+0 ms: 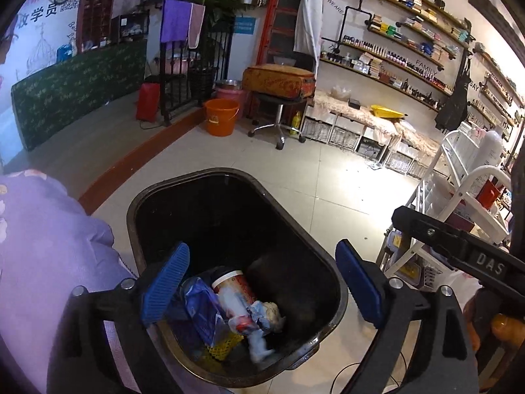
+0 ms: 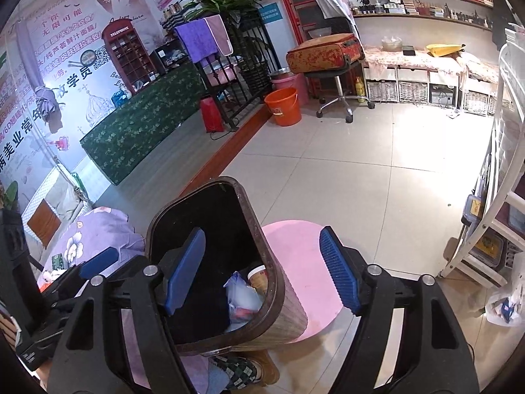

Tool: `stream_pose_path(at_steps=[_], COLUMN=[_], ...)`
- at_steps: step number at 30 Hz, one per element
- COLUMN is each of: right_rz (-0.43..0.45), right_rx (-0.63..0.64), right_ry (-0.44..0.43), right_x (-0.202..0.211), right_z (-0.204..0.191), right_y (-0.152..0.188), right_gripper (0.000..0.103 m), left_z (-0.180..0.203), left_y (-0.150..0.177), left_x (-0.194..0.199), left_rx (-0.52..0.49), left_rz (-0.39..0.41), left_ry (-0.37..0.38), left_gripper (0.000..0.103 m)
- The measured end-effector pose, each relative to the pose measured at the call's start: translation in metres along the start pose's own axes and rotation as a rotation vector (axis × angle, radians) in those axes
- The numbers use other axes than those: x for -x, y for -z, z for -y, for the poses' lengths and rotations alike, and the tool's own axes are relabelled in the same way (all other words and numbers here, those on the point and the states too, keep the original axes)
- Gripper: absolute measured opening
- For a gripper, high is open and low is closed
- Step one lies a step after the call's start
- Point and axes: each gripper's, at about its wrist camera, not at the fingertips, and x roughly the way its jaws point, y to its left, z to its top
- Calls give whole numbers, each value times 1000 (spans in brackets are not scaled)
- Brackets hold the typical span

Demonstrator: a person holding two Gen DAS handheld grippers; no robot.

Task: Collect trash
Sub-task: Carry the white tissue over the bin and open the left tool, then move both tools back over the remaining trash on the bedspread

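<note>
A dark trash bin stands on the tiled floor right below my left gripper, which is open and empty over its mouth. Inside lie a red-and-white paper cup, a blue plastic bag, crumpled white paper and a yellow mesh piece. In the right wrist view the bin sits under my right gripper, also open and empty, with its left finger over the bin and its right finger over a pink round mat. The cup and bag show there too.
A purple floral cloth lies left of the bin. A white rack stands at the right, with a white plastic bag by its foot. An orange bucket, a stool carrying a suitcase and a low bench stand farther back.
</note>
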Motion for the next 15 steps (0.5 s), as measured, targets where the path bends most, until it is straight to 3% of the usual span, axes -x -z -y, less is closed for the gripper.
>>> stream_pose_path(at_steps=[6,15], right_rz=[-15,-46], right_rx=[17,79], right_ry=[-15,-63], right_x=[-3,-8], right_z=[-9,-36], right_y=[1,5], right_gripper=[73,76], left_z=[-8,-29], left_y=[1,12], left_x=[13,41], left_rx=[49,79], left_rz=[43,60], left_ry=[26,-75], left_gripper=[94,94])
